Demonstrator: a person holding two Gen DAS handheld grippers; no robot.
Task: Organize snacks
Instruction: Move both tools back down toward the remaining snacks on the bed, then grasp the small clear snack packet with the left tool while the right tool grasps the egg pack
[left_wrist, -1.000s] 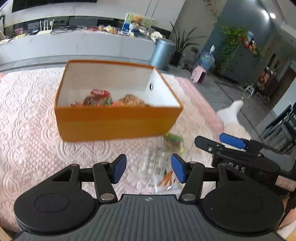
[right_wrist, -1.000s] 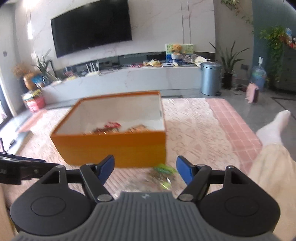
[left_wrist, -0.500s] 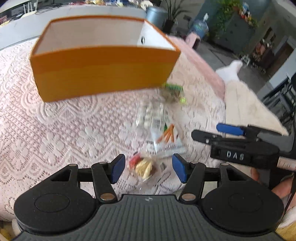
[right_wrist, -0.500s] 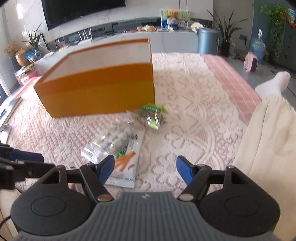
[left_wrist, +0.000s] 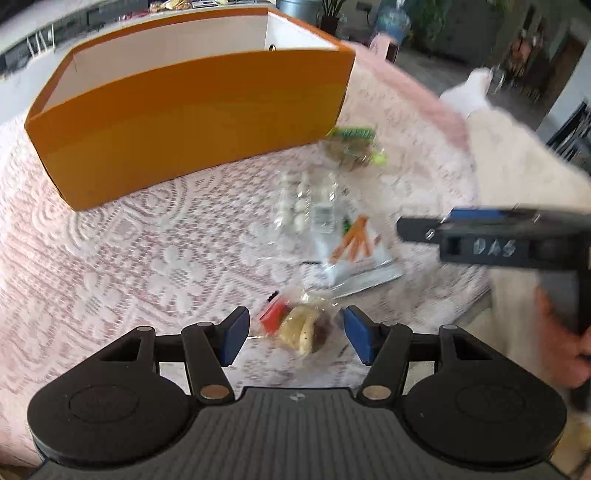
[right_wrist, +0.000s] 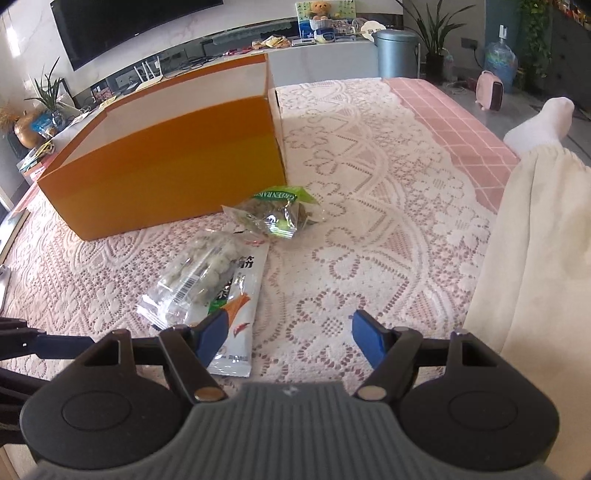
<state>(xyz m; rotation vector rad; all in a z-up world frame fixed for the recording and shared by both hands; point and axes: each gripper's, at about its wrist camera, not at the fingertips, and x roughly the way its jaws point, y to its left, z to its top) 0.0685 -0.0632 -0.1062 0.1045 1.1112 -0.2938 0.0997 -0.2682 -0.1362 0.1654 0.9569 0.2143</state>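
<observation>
Left wrist view: the left gripper (left_wrist: 293, 334) points down at a lace tablecloth (left_wrist: 122, 266). Its blue-padded jaws are opening, and a small clear snack packet (left_wrist: 297, 325) with red and yellow contents lies between them, the pads not pressing on it. At twelve o'clock from the packet lie a clear bag of pale sweets (left_wrist: 299, 206) and a white packet with orange sticks (left_wrist: 354, 251), overlapping. Beyond them, at one o'clock, sits a green packet (left_wrist: 354, 146) just beside the corner of an orange box (left_wrist: 184, 122). The right gripper (left_wrist: 421, 230) enters at three o'clock, blurred.

Right wrist view: the right gripper (right_wrist: 290, 334) hangs with its jaws wide apart and nothing in them. The white packet (right_wrist: 240, 314) lies at its left pad, under the clear bag (right_wrist: 199, 280). The green packet (right_wrist: 275, 214) lies at twelve o'clock, by the orange box (right_wrist: 166, 181). A person's leg in pale cloth (right_wrist: 535, 258) is at three o'clock.
</observation>
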